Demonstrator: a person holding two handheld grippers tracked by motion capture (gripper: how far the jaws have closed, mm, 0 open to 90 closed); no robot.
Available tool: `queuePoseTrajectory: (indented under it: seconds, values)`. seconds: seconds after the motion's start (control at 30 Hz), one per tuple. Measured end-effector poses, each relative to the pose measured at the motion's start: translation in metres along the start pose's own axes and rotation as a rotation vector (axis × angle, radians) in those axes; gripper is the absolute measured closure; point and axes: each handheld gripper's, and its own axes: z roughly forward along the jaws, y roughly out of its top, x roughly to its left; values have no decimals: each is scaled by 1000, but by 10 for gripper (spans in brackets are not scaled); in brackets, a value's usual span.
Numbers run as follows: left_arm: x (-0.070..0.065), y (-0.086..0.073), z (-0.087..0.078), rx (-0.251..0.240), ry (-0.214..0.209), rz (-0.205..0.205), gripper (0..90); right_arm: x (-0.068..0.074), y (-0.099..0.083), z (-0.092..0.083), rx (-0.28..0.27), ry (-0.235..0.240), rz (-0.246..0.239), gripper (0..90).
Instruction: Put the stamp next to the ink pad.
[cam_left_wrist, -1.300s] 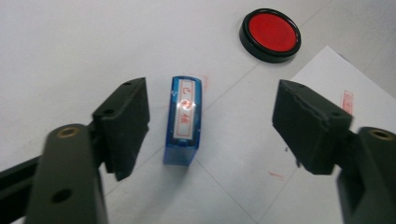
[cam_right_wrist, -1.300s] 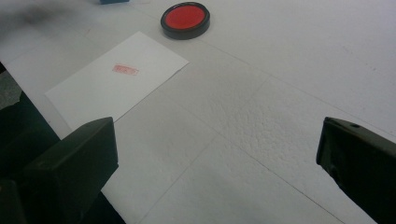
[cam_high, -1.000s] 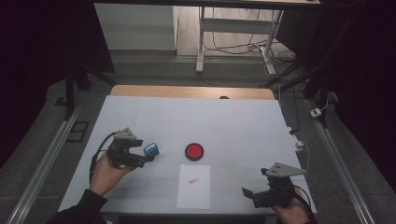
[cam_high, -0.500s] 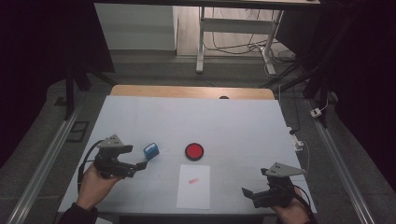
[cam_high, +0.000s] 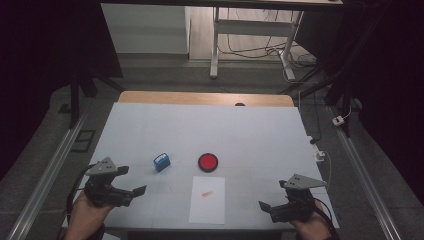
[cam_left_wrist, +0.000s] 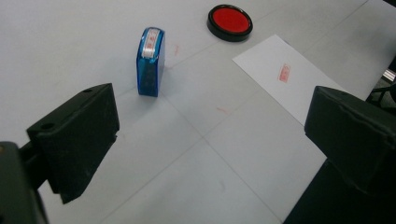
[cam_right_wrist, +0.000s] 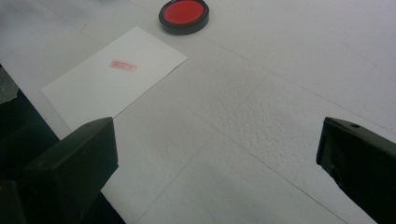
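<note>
L gripper (cam_high: 131, 190) at near-left table edge, jaws wide apart, just been opening, nothing btwn them. Blue stamp (cam_high: 161, 161) stands on white table (cam_high: 200, 125) just beyond, apart from jaws. Red ink pad (cam_high: 208, 161) right of stamp. Paper sheet (cam_high: 207, 200) w/ red imprint near centre. R gripper (cam_high: 267, 207) near-right, jaws wide, empty

Small blue stamp (cam_high: 161, 162) upright on table, just left of red ink pad (cam_high: 207, 162).
</note>
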Motion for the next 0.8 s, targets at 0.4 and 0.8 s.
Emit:
queuePoseTrajectory:
  seconds: [0.4,0.8]
  values:
    - [-5,-22,-10,8,43,-3,0,0,0,0,-1,0,4,0]
    - [-10,-33,-14,70,108,4,0,0,0,1,2,-5,7,0]
